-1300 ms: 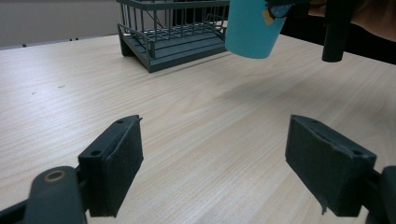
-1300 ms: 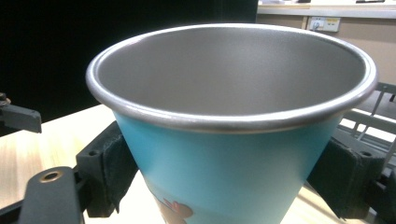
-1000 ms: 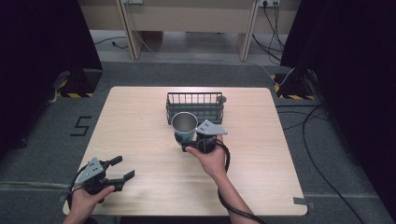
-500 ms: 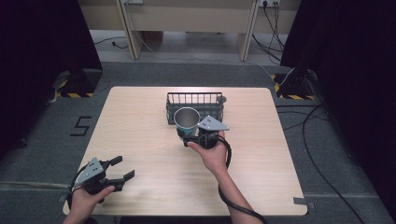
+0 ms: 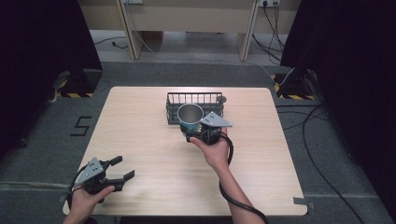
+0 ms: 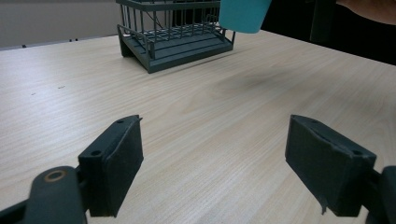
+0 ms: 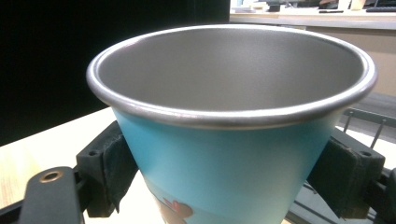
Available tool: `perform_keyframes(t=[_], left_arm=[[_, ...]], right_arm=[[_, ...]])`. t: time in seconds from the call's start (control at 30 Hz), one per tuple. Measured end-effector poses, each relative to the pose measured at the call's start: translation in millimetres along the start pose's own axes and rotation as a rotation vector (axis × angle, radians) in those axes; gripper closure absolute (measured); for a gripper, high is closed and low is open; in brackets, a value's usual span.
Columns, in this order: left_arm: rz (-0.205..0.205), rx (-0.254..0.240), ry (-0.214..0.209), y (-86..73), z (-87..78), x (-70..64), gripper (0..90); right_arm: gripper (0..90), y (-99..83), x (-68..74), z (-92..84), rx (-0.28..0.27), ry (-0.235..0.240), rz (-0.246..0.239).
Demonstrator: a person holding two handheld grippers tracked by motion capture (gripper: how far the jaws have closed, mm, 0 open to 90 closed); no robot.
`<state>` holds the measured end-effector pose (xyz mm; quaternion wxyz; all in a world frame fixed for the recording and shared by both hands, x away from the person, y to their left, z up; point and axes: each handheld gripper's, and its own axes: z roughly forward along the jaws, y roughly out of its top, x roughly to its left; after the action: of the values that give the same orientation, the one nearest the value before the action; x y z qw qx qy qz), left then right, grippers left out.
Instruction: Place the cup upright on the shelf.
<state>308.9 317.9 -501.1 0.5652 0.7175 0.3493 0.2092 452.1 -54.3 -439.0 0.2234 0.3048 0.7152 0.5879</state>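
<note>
A teal cup with a bare metal inside hangs above the table just in front of a dark wire basket. My right gripper is shut on its sides, and both pads press the teal wall in the right gripper view. The cup stands upright with its mouth up. Near the table's front left corner my left gripper is held open with nothing between its fingers. From there the basket stands far ahead, and the cup's bottom floats beside it.
The wooden table is bare apart from the basket at its middle back. A thick cable trails from the right gripper along the forearm. Cables and black stands lie on the floor beyond the right and left table edges.
My right gripper has carried the cup a little farther from the person, closer to the basket. The left gripper has stayed where it was.
</note>
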Motion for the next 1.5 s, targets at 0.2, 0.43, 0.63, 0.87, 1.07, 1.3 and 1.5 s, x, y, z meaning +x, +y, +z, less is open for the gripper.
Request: perform_keyframes(t=[0.2, 0.43, 0.63, 0.87, 1.07, 1.3, 1.5], left_arm=[[0.0, -0.001, -0.001, 0.0, -0.1, 0.0, 18.5], [0.001, -0.001, -0.001, 0.1, -0.1, 0.0, 18.5], [0.0, -0.001, -0.001, 0.1, -0.2, 0.0, 18.5], [0.0, -0.001, -0.002, 0.1, -0.1, 0.0, 18.6], [0.001, -0.001, -0.002, 0.2, -0.1, -0.1, 18.6], [0.001, -0.001, -0.002, 0.1, 0.0, -0.1, 18.6], [0.001, -0.001, -0.002, 0.2, -0.1, -0.1, 18.6]], right_arm=[[17.9, 4.5, -3.4, 0.9, -0.005, -0.012, 0.003], [17.9, 9.2, -6.8, 3.1, -0.01, -0.024, 0.004], [17.9, 12.7, -10.1, 5.0, -0.016, -0.035, 0.007], [17.9, 17.5, -14.2, 5.9, -0.024, -0.049, 0.015], [17.9, 22.1, -18.4, 6.6, -0.034, -0.06, 0.02], [17.9, 24.2, -23.0, 7.0, -0.04, -0.072, 0.026], [17.9, 27.4, -27.3, 7.4, -0.045, -0.085, 0.032]])
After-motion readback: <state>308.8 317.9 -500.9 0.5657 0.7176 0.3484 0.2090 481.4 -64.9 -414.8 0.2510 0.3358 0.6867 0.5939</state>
